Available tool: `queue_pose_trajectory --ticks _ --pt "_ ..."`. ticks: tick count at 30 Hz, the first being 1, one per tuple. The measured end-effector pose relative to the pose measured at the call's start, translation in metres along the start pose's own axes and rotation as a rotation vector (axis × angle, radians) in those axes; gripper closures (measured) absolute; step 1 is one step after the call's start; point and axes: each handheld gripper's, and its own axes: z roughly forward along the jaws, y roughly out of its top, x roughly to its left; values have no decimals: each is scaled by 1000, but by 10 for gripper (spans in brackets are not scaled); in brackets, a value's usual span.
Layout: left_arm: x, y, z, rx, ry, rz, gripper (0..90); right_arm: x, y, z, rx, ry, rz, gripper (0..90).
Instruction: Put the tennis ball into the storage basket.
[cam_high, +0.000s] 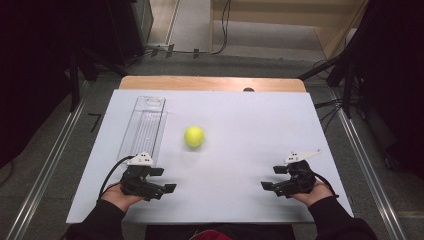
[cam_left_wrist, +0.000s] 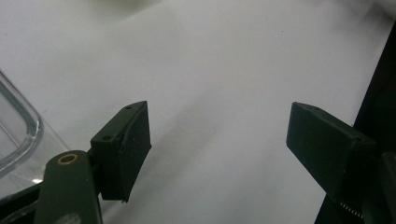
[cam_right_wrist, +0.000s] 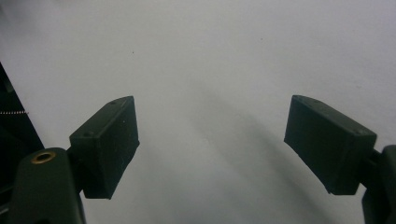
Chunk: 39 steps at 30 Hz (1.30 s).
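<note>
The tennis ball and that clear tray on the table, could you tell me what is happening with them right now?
Nothing is being handled at the moment. A person holds the left gripper and the right gripper low over the near edge of the white table, both with jaws open and empty. The yellow-green tennis ball sits alone mid-table, apart from both grippers. The clear plastic tray lies at the left, just beyond the left gripper, with nothing visible in it.
</note>
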Motion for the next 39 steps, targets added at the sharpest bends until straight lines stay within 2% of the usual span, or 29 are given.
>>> queue_pose_trajectory --ticks 10,17,39 --pt "1 1 -1 -5 1 -3 223 3 0 4 8 1 -9 157" --pt "4 1 -1 -4 0 -21 222 0 0 4 4 8 -2 157" --pt "4 1 -2 -4 7 -12 222 1 0 8 26 15 2 157"
